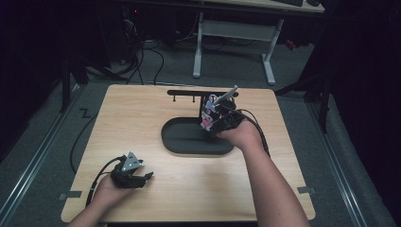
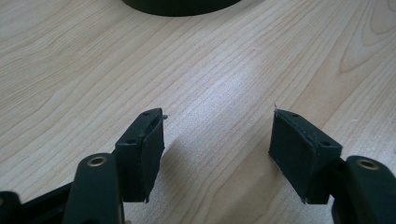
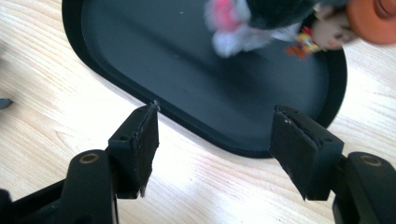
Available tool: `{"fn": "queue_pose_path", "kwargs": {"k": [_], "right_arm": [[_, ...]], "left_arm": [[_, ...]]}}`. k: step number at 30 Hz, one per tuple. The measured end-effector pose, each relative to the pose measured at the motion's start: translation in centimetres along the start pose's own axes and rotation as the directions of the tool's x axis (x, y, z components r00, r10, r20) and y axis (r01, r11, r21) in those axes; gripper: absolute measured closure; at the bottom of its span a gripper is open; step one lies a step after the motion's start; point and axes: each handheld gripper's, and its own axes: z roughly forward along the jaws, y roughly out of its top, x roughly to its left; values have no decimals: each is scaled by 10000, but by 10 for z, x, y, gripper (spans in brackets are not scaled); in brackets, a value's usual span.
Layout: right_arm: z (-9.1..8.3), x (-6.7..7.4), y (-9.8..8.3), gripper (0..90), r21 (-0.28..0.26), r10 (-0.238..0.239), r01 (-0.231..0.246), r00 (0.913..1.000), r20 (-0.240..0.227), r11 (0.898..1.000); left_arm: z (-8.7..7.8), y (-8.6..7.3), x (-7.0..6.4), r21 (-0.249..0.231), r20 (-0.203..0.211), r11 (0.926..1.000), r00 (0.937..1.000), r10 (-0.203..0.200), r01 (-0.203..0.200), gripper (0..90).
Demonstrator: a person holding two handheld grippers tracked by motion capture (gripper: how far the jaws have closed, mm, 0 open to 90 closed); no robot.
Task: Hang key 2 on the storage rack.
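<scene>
A black oval tray [image 1: 184, 138] lies in the middle of the wooden table [image 1: 142, 118]. Behind it stands a black rack [image 1: 195, 93] with a post. Small toys [image 1: 207, 118] hang over the tray's far right part. In the right gripper view they are a pink and white fluffy toy [image 3: 229, 25], a small figure [image 3: 322, 35] and an orange piece [image 3: 373, 16], all blurred. My right gripper [image 3: 215, 135] is open, low over the tray's rim [image 3: 205, 140], with nothing between its jaws; in the high view the right gripper [image 1: 213, 128] is beside the toys. My left gripper [image 1: 147, 178] rests open at the front left.
In the left gripper view the left gripper [image 2: 217, 135] is over bare wood, with the tray's edge [image 2: 182, 5] far ahead. A white-legged desk [image 1: 234, 33] and cables stand on the floor beyond the table. Metal rails run along both sides.
</scene>
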Motion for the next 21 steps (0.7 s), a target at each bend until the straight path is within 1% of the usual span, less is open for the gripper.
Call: {"fn": "queue_pose_path", "kwargs": {"k": [2, 3, 4, 6, 7, 8, 9, 10, 11, 12, 13, 15, 16, 17, 19, 21], "right_arm": [[-2, -3, -10, 333, -125, 4, -3, 10000, 92, 9999], [-2, -3, -10, 333, -125, 4, -3, 10000, 92, 9999], [-3, -4, -19, 332, -176, -12, 16, 9998, 212, 9998], [-2, -5, -22, 330, -265, 12, -7, 9998, 179, 9996], [-3, -6, -31, 322, -438, -82, 95, 9995, 297, 9990], [-3, -7, -35, 317, -599, -106, 128, 9992, 374, 9981], [-3, -7, -35, 317, -599, -106, 128, 9992, 374, 9981], [-3, -7, -40, 316, -626, -85, 113, 9990, 445, 9980], [-2, -7, -45, 317, -737, -178, 214, 9986, 490, 9970], [-1, -8, -55, 312, -875, -271, 320, 9980, 562, 9956], [-1, -8, -55, 312, -875, -271, 320, 9980, 562, 9956], [3, -9, -67, 296, -1073, -484, 550, 9968, 631, 9927], [3, -9, -67, 296, -1073, -484, 550, 9968, 631, 9927], [6, -11, -79, 293, -1294, -376, 451, 9975, 596, 9906], [12, -13, -92, 292, -1722, -323, 411, 9980, 536, 9842], [17, -16, -104, 293, -1980, -300, 381, 9986, 437, 9795]], "left_arm": [[0, 0, 0, 5, 3, 10000, 10000, -2, 2, 355], [0, 0, 0, 12, 18, 10000, 10000, -8, 8, 355], [0, 0, 0, 23, 60, 10000, 10000, -32, 32, 358], [-1, 0, -1, 41, 93, 10000, 10000, -18, 17, 360], [-1, 0, -1, 10, 116, 10000, 9999, 5, -5, 372], [-1, 1, -2, -16, 132, 10000, 9999, -11, 11, 373], [-1, 1, -2, -16, 132, 10000, 9999, -11, 11, 373], [0, 1, -2, -36, 156, 10000, 9999, -31, 32, 373], [0, 1, -3, -42, 176, 10000, 9998, -17, 17, 373], [0, 2, -4, -43, 185, 10000, 9998, -3, 4, 372], [0, 2, -4, -43, 185, 10000, 9998, -3, 4, 372], [0, 2, -5, -5, 190, 10000, 9998, 46, -46, 372], [0, 2, -5, -5, 190, 10000, 9998, 46, -46, 372], [0, 2, -5, -1, 190, 10000, 9998, 58, -58, 372], [0, 2, -6, -24, 195, 10000, 9998, 71, -71, 372], [1, 2, -7, -1, 188, 9999, 9998, 107, -107, 372]]}}
